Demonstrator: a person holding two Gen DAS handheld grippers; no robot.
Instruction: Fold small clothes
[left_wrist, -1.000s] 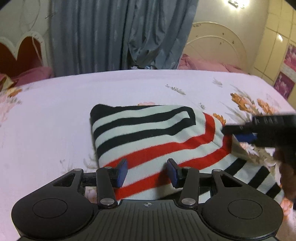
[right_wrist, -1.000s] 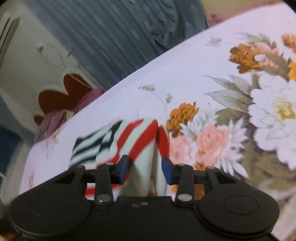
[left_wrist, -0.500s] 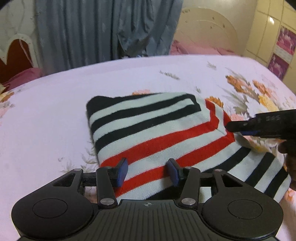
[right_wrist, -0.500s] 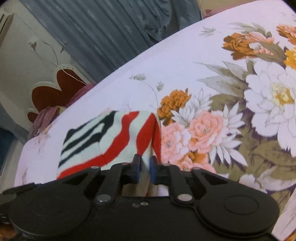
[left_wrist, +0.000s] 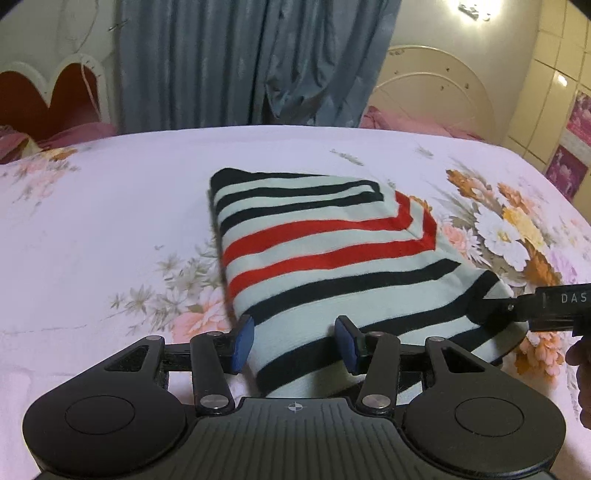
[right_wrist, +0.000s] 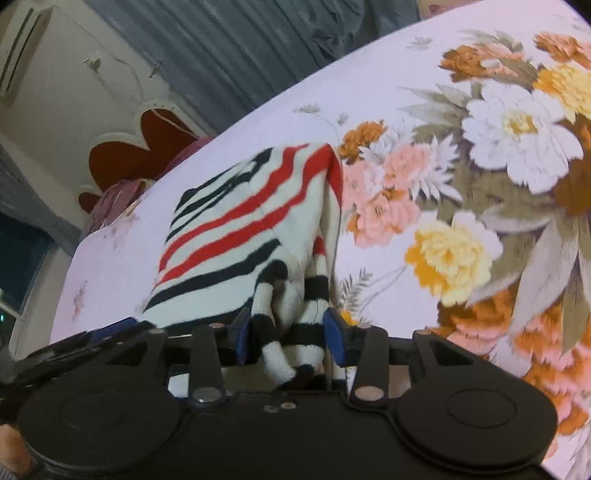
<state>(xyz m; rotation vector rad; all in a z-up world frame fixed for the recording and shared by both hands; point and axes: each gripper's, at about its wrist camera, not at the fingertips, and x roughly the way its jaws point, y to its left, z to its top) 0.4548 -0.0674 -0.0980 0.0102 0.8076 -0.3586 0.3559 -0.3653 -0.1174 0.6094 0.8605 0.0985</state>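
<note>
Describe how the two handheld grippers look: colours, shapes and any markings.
Both are black plastic. The left gripper has a ribbed body, two round discs at its sides, silver screws, a small crosshair mark and two fingers with blue pads. The right gripper has the same build; from the left camera its side shows white letters "DAS". No cables or sleeves can be seen.

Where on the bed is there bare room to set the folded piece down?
Free: the plain sheet left of the striped garment, toward the heart-shaped headboard, and the strip between garment and curtain. Crowded: the near right corner, where the right tongs are opening around bunched fabric beside the left tongs.
</note>
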